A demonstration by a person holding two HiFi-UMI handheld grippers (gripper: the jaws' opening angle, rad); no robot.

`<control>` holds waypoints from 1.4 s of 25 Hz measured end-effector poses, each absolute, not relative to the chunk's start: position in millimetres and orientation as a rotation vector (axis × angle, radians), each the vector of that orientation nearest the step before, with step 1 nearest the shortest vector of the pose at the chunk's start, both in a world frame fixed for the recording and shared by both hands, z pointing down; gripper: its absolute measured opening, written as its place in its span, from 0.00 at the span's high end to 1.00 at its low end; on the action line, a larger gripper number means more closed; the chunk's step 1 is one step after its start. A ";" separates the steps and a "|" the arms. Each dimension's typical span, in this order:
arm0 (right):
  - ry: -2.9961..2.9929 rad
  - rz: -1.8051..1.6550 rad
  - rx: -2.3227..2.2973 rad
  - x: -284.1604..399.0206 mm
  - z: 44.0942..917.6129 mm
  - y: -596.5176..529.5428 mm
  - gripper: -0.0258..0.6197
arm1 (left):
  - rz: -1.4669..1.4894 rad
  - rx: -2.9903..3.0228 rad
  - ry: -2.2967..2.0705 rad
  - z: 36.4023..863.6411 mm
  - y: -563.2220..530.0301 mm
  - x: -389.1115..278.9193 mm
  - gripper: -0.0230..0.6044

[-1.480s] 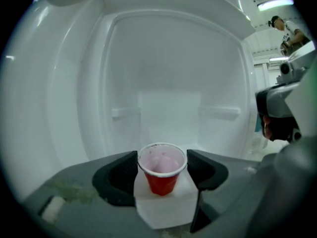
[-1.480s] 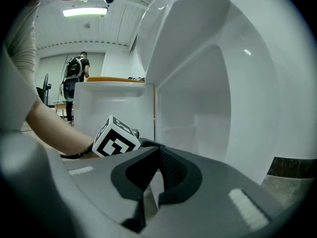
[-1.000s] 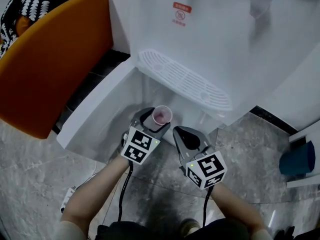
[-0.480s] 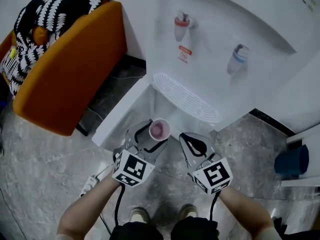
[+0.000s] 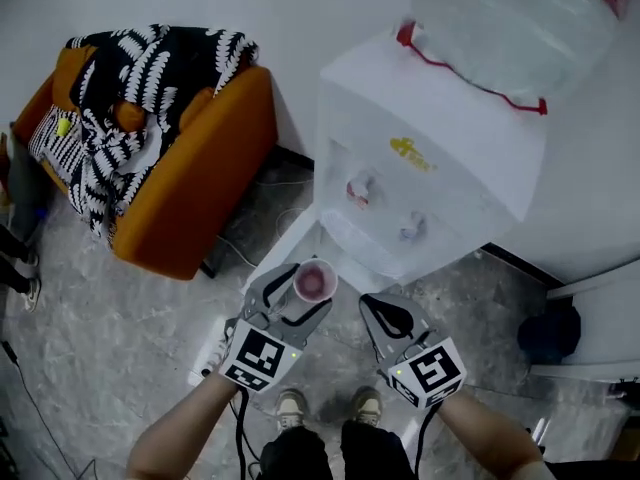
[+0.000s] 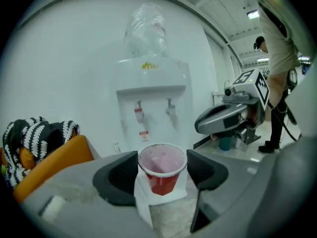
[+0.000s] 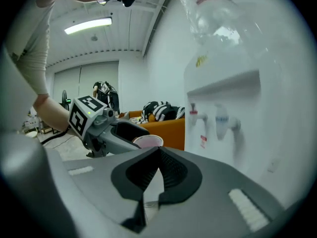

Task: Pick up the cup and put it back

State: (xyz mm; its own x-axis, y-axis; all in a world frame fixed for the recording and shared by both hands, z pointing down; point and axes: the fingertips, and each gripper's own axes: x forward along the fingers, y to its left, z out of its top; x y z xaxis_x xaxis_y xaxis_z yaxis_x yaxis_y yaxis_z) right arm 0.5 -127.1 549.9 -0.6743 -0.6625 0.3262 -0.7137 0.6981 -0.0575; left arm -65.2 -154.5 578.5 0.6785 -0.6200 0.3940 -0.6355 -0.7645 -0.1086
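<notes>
A small red cup (image 5: 313, 281) with a white rim and pale inside stands upright between the jaws of my left gripper (image 5: 297, 290), which is shut on it and holds it in the air in front of the water dispenser (image 5: 430, 158). In the left gripper view the cup (image 6: 162, 169) fills the gap between the two dark pads. My right gripper (image 5: 388, 314) hovers just right of it, shut and with nothing in it; its pads meet in the right gripper view (image 7: 157, 170). From there the cup's rim (image 7: 147, 141) shows in the left gripper (image 7: 106, 125).
The white dispenser carries a clear bottle (image 5: 520, 23) and has red and blue taps (image 5: 358, 190) above a drip tray. An orange armchair (image 5: 190, 183) with a black-and-white garment (image 5: 140, 68) stands at the left. A dark bin (image 5: 548, 330) sits at the right on the marble floor (image 5: 100, 338).
The view has pulled back and up from the dispenser: the drip tray is now far off, and the whole machine and armchair show. Both grippers kept their pose; the cup stays held.
</notes>
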 end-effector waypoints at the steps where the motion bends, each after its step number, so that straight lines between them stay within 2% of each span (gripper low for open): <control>1: -2.631 0.265 1.088 -1.2 528.9 -125.3 0.96 | 0.647 2.834 -1.055 559.8 -150.8 -66.9 0.45; 12: -2.567 0.377 1.186 6.5 312.6 -108.2 0.96 | 0.601 2.806 -1.006 346.2 -115.2 -84.5 0.45; 21: -2.615 0.280 1.313 14.6 147.9 -96.7 0.96 | 0.524 2.909 -0.989 184.9 -81.2 -78.1 0.45; 28: -2.635 0.142 1.401 31.7 51.3 -64.5 0.96 | 0.488 3.019 -1.054 88.9 -61.4 -81.6 0.45; 35: -2.665 0.120 1.425 39.7 -3.0 -25.6 0.96 | 0.462 3.034 -1.167 27.3 -39.6 -91.5 0.45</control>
